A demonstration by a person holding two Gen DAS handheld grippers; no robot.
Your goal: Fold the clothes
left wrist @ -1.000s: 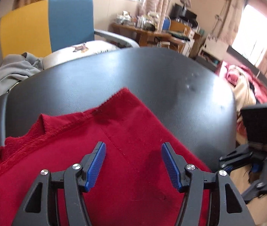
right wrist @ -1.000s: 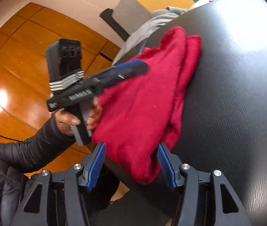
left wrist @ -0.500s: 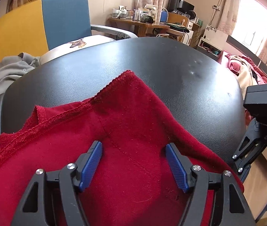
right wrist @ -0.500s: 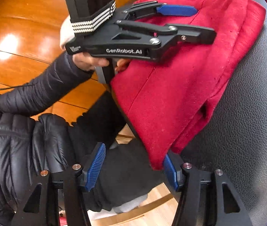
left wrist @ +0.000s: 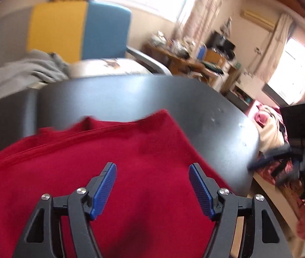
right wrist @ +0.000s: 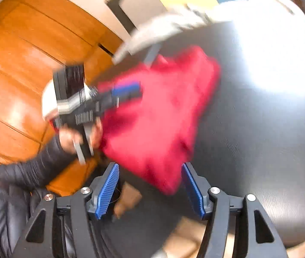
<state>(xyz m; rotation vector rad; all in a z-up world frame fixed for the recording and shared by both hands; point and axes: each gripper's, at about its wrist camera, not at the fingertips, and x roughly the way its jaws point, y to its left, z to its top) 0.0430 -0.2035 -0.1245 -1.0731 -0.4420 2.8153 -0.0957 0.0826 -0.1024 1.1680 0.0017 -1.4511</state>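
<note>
Both grippers are pulling back from the red cloth [left wrist: 113, 172], and their jaws are opening wider than a moment ago.

From the left wrist, the left gripper [left wrist: 152, 188] is hanging over the cloth with its blue pads [left wrist: 104, 190] apart and nothing pinched between them. The cloth is lying in a folded heap on the near part of the black table [left wrist: 131, 94]. A grey garment [left wrist: 23, 71] is waiting just past the table's far edge, by the yellow and blue chair [left wrist: 79, 28].

From the right wrist, the right gripper [right wrist: 150, 190] is letting go too. The cloth's near corner is showing between its pads, but they are not squeezing it. It looks like this fold is done and the cloth is being left on the table.

The other gripper has some print on its side, but everything is too blurry now, so no words can be read.
</note>
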